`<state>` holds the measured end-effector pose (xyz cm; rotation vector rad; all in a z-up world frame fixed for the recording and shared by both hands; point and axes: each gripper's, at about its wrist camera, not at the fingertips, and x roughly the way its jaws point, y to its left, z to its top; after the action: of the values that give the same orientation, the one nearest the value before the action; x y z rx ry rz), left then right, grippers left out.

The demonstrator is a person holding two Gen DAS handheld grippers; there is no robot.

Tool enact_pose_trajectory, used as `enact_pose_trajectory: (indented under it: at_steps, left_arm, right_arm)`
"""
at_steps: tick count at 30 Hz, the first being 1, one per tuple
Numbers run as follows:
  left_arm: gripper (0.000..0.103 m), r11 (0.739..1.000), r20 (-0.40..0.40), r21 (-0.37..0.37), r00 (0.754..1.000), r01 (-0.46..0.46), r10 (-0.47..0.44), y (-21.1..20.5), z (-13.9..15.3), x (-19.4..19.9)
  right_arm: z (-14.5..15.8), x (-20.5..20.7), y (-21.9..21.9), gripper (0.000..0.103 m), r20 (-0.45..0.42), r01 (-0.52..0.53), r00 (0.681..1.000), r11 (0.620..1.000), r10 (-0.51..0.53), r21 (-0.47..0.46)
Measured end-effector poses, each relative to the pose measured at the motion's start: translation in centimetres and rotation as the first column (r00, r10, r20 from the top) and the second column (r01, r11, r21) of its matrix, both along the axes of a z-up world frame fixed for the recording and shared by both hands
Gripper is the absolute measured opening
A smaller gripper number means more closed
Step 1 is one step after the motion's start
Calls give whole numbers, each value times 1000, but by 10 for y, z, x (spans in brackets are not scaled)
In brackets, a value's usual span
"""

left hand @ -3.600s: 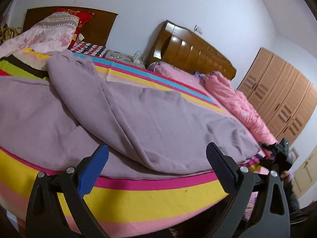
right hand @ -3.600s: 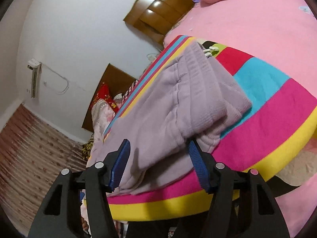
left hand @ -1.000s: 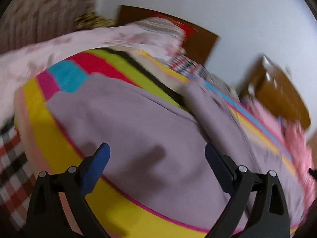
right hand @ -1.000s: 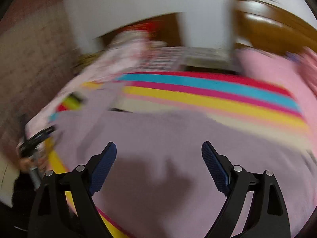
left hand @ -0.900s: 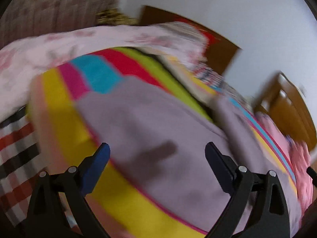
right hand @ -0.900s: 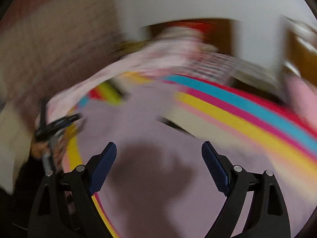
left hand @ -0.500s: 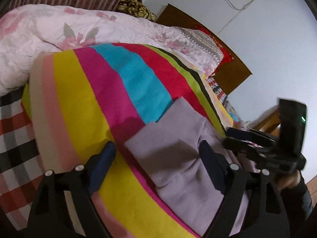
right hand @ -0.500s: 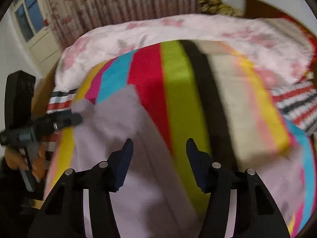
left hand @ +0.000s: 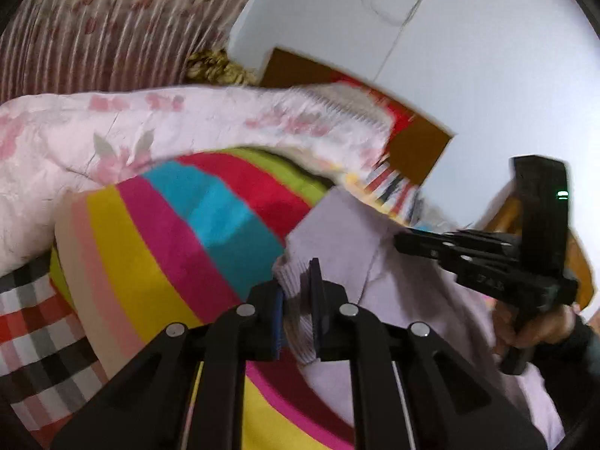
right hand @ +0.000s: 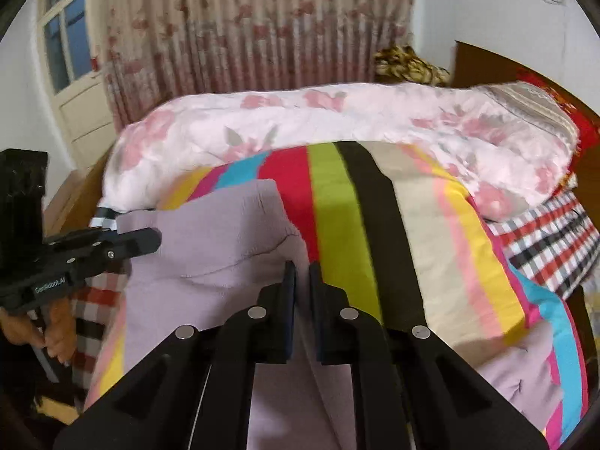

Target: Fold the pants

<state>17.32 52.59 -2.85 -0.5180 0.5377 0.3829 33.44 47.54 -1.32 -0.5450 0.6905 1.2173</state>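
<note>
Lilac pants [left hand: 356, 232] lie on a striped blanket. In the left wrist view my left gripper [left hand: 296, 285] has its jaws closing tight on the ribbed hem at the near corner, and the pads press the cloth. My right gripper [left hand: 403, 242] reaches in from the right, held by a hand, with its tips on the far hem. In the right wrist view the pants [right hand: 210, 232] run toward the camera. The right gripper [right hand: 302, 268] closes on a raised edge of them. The left gripper [right hand: 155, 240] pinches the opposite corner at the left.
The striped blanket [left hand: 180, 232] covers the bed. A floral pink quilt [right hand: 337, 123] is heaped behind it. Checked sheets [right hand: 543, 240] show at the right and the near left edge. A curtain [right hand: 243, 30] and a door [right hand: 78, 86] stand beyond; a wooden headboard [left hand: 420, 150] is at the right.
Both grippers swung along the bed to the hem end of the pants. Their jaws, wide open a second ago, have come together on the cloth at two corners.
</note>
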Motion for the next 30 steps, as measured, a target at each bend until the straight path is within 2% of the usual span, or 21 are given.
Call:
enact_pose_trajectory:
  at_steps: [2, 3, 5, 6, 7, 8, 9, 10, 12, 13, 14, 16, 17, 18, 19, 22, 23, 25, 27, 29, 30]
  left_arm:
    - [10, 999, -103, 13, 993, -52, 53, 10, -24, 15]
    - [13, 999, -134, -15, 990, -52, 49, 16, -39, 21]
    - [17, 998, -101, -31, 993, -62, 59, 20, -43, 14]
    - [26, 997, -119, -1, 990, -75, 75, 17, -40, 12]
    - [35, 994, -145, 40, 984, -102, 107, 13, -35, 10]
    - [59, 980, -187, 101, 965, -169, 186, 8, -28, 6]
    - [70, 968, -189, 134, 953, -212, 236, 1, -19, 0]
    - [73, 966, -145, 140, 961, -216, 236, -8, -8, -7]
    - [93, 981, -51, 129, 987, -142, 150, -33, 14, -17]
    - [97, 988, -29, 127, 996, -86, 90, -45, 20, -16]
    - [101, 992, -18, 122, 1000, 13, -11, -61, 24, -11]
    - [101, 978, -44, 124, 986, 167, -162, -89, 22, 4]
    - [101, 972, -57, 125, 979, 200, -194, -97, 19, 10]
    - [101, 965, -76, 121, 971, 233, -225, -106, 14, 18]
    - [101, 960, -104, 111, 964, 257, -246, -112, 6, 27]
    - [101, 957, -228, 19, 933, 290, -278, -113, -17, 50]
    - [101, 958, -257, -17, 925, 285, -280, -110, -24, 54]
    - [101, 956, -249, -50, 924, 288, -291, -106, -27, 53]
    - [101, 951, -254, -47, 917, 305, -306, -106, -30, 49]
    - [101, 945, -284, -17, 905, 327, -318, -108, -32, 50]
    - [101, 944, -292, -7, 903, 328, -316, -110, -31, 50]
  right_arm:
    - [-26, 0, 14, 9, 12, 19, 1000, 996, -18, -82]
    - [-35, 0, 17, 10, 18, 26, 1000, 995, -24, -96]
    - [-35, 3, 17, 12, 2, 59, 998, 995, -59, -86]
    - [-32, 6, 16, 19, -18, 75, 997, 993, -77, -94]
    - [-27, 11, 14, 36, -44, 97, 994, 990, -102, -107]
    - [-21, 14, 10, 45, -68, 112, 990, 988, -120, -107]
    - [-8, 17, -1, 57, -108, 120, 986, 990, -127, -72]
    - [8, 20, -19, 68, -137, 125, 983, 992, -126, -14]
    - [31, 26, -61, 83, -128, 189, 975, 980, -180, 60]
    - [40, 36, -89, 84, -131, 250, 962, 965, -238, 83]
    - [43, 44, -113, 84, -149, 299, 947, 950, -283, 94]
    - [43, 68, -166, 84, -207, 409, 901, 906, -381, 114]
    - [37, 86, -200, 84, -254, 494, 852, 863, -457, 105]
    - [30, 99, -224, 77, -295, 560, 804, 825, -516, 82]
    - [17, 113, -251, 69, -364, 622, 740, 782, -566, 49]
    - [-16, 132, -280, 60, -487, 654, 662, 756, -569, 5]
    - [-24, 134, -280, 59, -494, 653, 654, 757, -573, -14]
    - [-36, 137, -275, 53, -497, 636, 658, 771, -566, -35]
    - [-35, 136, -267, 50, -481, 618, 687, 786, -545, -7]
    - [-36, 133, -257, 31, -509, 593, 689, 805, -517, -16]
    - [-35, 129, -254, 15, -490, 597, 695, 802, -526, -15]
